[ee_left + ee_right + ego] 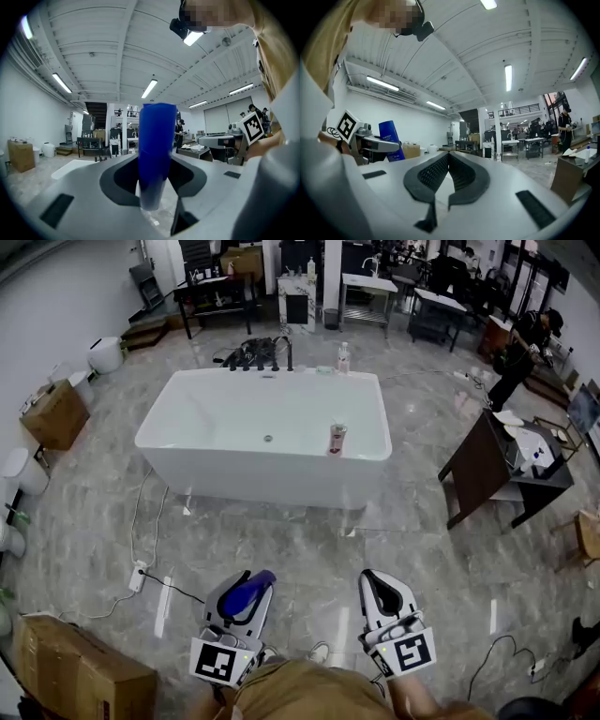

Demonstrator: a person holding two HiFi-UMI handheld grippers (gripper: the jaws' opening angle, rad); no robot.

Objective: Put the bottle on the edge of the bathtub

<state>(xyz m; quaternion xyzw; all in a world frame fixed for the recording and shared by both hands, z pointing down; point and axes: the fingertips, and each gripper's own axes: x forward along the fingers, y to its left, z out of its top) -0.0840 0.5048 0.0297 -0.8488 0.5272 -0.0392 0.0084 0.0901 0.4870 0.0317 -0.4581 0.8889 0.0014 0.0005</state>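
Note:
My left gripper (246, 594) is low in the head view and shut on a blue bottle (249, 589), which stands upright between its jaws. In the left gripper view the blue bottle (157, 150) fills the gap between the fingers (117, 178). Beside it, my right gripper (379, 585) is shut with nothing in it; its ribbed pads (436, 171) meet at the tip. The right gripper view also catches the blue bottle (391, 133) off to the left. The white bathtub (262, 474) stands ahead on the marble floor, well apart from both grippers.
A small white bottle (344, 357) and a pinkish bottle (337, 439) stand on the tub's rim, with a black faucet (261, 354) at its far end. A dark table (492, 465) is at the right. Cardboard boxes (80, 676) and a cable with a power strip (139, 576) lie at the left.

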